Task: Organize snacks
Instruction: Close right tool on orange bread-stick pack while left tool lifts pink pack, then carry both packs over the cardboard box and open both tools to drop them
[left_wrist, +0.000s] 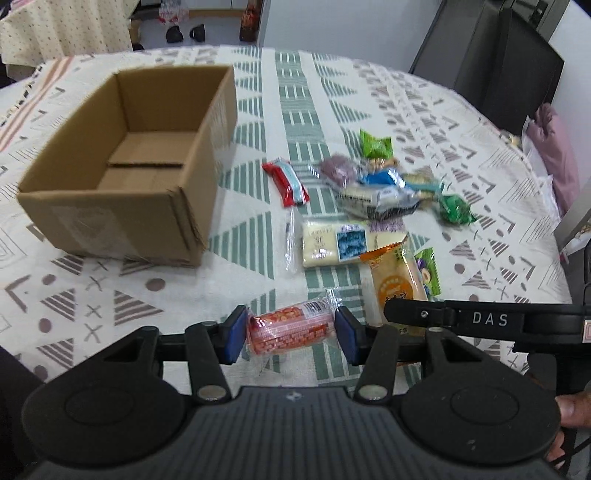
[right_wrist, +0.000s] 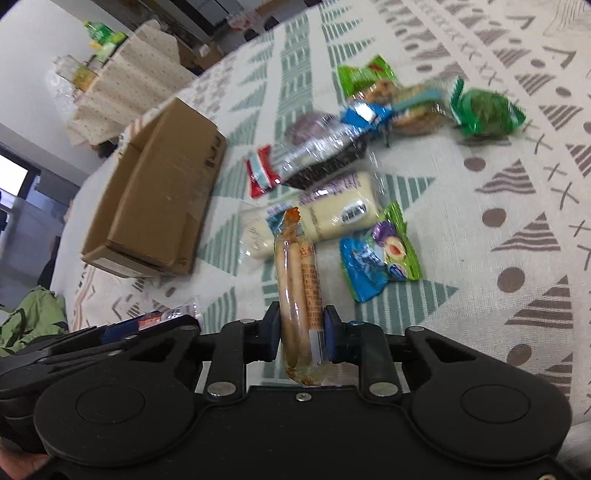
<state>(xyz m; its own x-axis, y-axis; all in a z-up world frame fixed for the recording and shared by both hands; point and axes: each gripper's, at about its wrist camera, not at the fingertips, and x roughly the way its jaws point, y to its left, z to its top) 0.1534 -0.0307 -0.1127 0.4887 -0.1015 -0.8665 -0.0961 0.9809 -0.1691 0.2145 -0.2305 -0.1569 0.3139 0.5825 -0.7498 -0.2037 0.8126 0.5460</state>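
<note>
A red patterned snack roll (left_wrist: 290, 329) sits crosswise between the blue pads (left_wrist: 235, 339) of the left gripper (left_wrist: 291, 334), both pads pressed to its ends, low over the patterned tablecloth (left_wrist: 110, 295). The right gripper (right_wrist: 301, 326) is clamped on an orange-wrapped rice cracker pack (right_wrist: 299, 291), which stands on edge and pokes forward past the fingertips. Just beyond lies the loose heap of snacks: a pale cream pack with a blue label (left_wrist: 334, 242), a blue-and-green plum candy bag (right_wrist: 380, 258), a red-and-blue bar (left_wrist: 286, 182), a clear-wrapped dark pack (right_wrist: 325, 155), and 2 green packets (left_wrist: 375, 144) (left_wrist: 456, 208). To the left of the heap stands an open cardboard box (left_wrist: 129, 162), with nothing visible inside. A thumb (left_wrist: 572, 408) shows at the left view's right edge.
</note>
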